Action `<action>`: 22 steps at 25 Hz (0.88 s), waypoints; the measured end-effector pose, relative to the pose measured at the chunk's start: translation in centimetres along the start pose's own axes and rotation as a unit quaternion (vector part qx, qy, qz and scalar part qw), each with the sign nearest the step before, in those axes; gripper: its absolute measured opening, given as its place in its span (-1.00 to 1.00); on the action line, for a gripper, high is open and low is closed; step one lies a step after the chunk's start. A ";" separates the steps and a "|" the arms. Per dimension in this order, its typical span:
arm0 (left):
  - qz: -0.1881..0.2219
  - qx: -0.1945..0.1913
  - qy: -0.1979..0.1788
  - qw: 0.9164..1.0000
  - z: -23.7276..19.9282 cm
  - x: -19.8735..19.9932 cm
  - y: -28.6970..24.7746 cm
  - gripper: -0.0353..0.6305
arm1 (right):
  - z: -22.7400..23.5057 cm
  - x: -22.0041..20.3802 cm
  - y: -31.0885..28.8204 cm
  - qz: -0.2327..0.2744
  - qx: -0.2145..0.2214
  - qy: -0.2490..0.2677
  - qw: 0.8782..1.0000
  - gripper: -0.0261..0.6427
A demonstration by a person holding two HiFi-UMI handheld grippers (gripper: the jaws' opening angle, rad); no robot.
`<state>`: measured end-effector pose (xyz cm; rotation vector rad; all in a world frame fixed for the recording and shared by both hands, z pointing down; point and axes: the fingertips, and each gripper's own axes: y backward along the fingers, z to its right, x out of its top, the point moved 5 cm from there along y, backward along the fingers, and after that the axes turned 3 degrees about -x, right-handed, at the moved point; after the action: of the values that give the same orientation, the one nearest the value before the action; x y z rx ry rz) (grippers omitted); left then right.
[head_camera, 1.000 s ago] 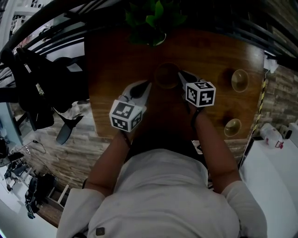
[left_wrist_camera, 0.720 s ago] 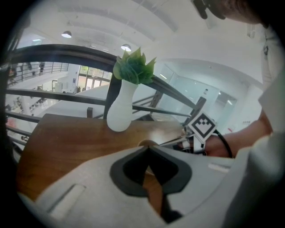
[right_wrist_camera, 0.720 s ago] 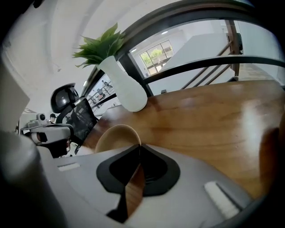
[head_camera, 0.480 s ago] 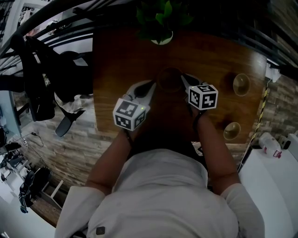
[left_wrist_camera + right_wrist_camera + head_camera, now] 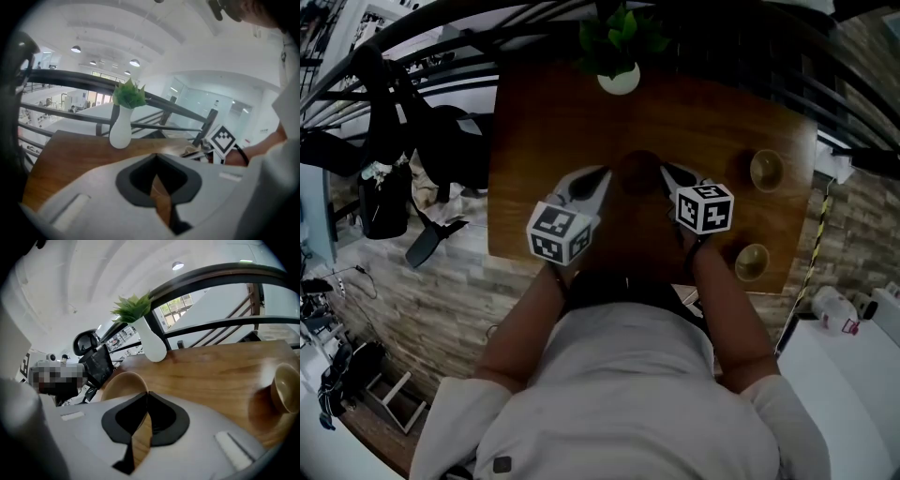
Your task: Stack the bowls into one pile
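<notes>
Three bowls in play on the wooden table (image 5: 544, 122), and none are stacked yet. The middle bowl (image 5: 639, 172) is right between the tips of both grippers, roughly mid-table, just this side of the white vase (image 5: 620, 81) with the green plant at the far edge.

The right gripper (image 5: 667, 172) has it. Its jaws have just been closing, and in the right gripper view they're pinched on the bowl's thin wall. You can see the tan strip of it in the slit and the rest of the bowl poking out to the left of the jaws.

The left gripper (image 5: 601, 173) sits at the bowl's left side with its jaws pressed together at the tips. Only a brown sliver shows in the gap, and honestly I can't tell if that's bowl or tabletop.

The other two are well off to the right: the far-right bowl (image 5: 766, 169) and the near-right bowl (image 5: 752, 261), apart from each other, both upright.
</notes>
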<state>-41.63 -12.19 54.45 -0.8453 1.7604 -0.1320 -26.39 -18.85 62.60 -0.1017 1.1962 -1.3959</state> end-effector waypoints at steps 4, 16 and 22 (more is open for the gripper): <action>0.016 0.003 -0.009 1.000 2.8 0.0 2.4 -0.88 | -2.1 -0.4 3.2 0.013 0.007 0.022 1.000 -0.87; 0.057 0.001 -0.019 0.998 12.7 -0.2 6.6 -0.88 | -4.5 -2.3 13.4 0.052 0.015 0.055 0.997 -0.87; 0.071 0.001 -0.034 0.997 16.3 0.4 7.8 -0.88 | -4.8 -2.8 17.4 0.075 0.013 0.061 0.995 -0.87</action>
<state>-31.15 -1.52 44.33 -0.7121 1.7497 -0.0116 -16.98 -9.32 50.23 0.0901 1.2591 -1.3001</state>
